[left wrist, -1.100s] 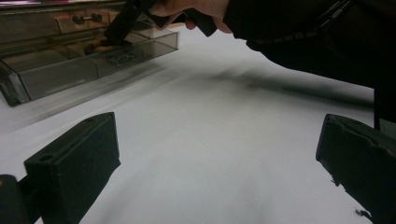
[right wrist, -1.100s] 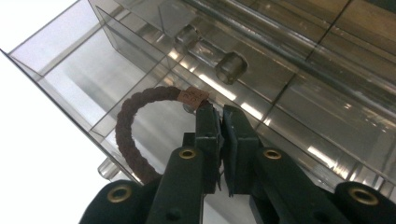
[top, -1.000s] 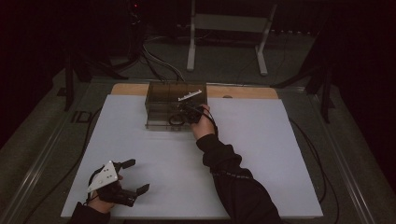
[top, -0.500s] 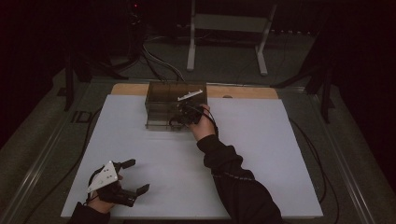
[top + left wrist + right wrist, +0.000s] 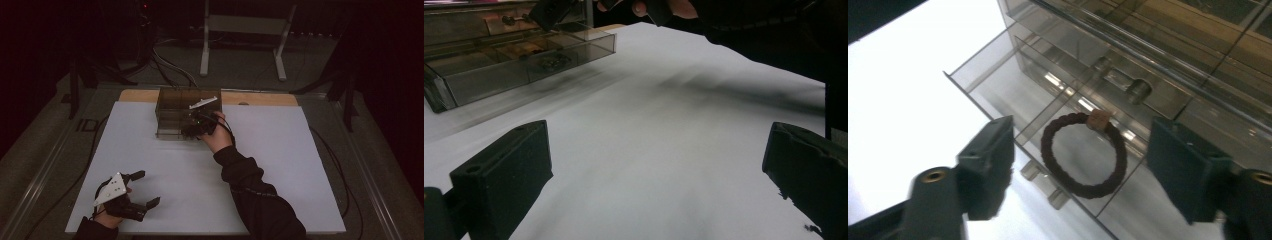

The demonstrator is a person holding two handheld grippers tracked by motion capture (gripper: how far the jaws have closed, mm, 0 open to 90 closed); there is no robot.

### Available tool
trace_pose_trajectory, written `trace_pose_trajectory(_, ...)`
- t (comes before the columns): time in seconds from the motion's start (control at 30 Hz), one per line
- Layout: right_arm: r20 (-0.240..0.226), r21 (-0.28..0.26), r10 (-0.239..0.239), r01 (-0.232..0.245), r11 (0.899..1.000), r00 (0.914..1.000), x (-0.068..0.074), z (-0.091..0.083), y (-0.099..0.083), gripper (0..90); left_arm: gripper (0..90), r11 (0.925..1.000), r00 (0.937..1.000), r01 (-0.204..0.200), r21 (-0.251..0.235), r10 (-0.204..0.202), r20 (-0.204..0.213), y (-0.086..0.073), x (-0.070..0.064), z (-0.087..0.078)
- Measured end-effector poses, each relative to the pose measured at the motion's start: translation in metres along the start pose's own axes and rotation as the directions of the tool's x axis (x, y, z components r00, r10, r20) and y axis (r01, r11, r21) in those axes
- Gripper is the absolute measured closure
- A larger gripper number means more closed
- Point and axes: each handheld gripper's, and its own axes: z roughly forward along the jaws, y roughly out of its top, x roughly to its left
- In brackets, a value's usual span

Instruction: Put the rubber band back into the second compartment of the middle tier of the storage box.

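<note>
Little has shifted since the earlier frames: the right gripper (image 5: 196, 125) stays at the front of the clear drawer box (image 5: 175, 107) with only a slight settling of the hand, and the left gripper (image 5: 142, 189) remains parked near the front left of the white table (image 5: 300, 165). From the right gripper view, the jaws stand wide apart and hold nothing, poised above a dark braided hair tie (image 5: 1083, 154) that lies flat in the pulled-out drawer (image 5: 998, 85), its small tan tag toward the box. The left gripper's jaws are likewise spread wide and empty, resting low over the bare table. The step in hand appears to be either fetching the hair tie from the drawer or having just dropped it in; the pictures do not settle which. If fetching, the next move calls for lowering the jaws straight down astride one side of the ring and closing without striking the thin drawer walls.
</note>
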Motion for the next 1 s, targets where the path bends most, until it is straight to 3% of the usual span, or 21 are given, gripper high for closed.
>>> trace_pose_trajectory(0.2, -0.042, -0.016, -0.008, 0.007, 1.0, 0.9991, 0.001, -0.006, 0.0, 14.8, 0.2, 1.0, 1.0, 0.0, 0.001, 0.0, 0.001, 0.0, 0.0, 0.0)
trace_pose_trajectory(0.47, -0.061, -0.036, -0.036, 0.034, 0.999, 0.9975, 0.004, -0.018, 0.0, 12.7, 0.2, 1.0, 1.0, 0.002, 0.0, -0.002, -0.001, 0.0, 0.0, 0.0)
trace_pose_trajectory(0.7, -0.087, -0.058, -0.058, 0.053, 0.997, 0.9945, 0.005, -0.03, -0.001, 2.4, 0.2, 1.0, 1.0, -0.001, 0.002, 0.001, -0.001, -0.001, 0.0, 0.0)
trace_pose_trajectory(1.0, -0.1, -0.081, -0.068, 0.06, 0.995, 0.9927, 0.0, -0.045, -0.007, 0.0, 0.2, 1.0, 1.0, -0.001, 0.003, 0.001, 0.003, 0.0, 0.001, 0.003)
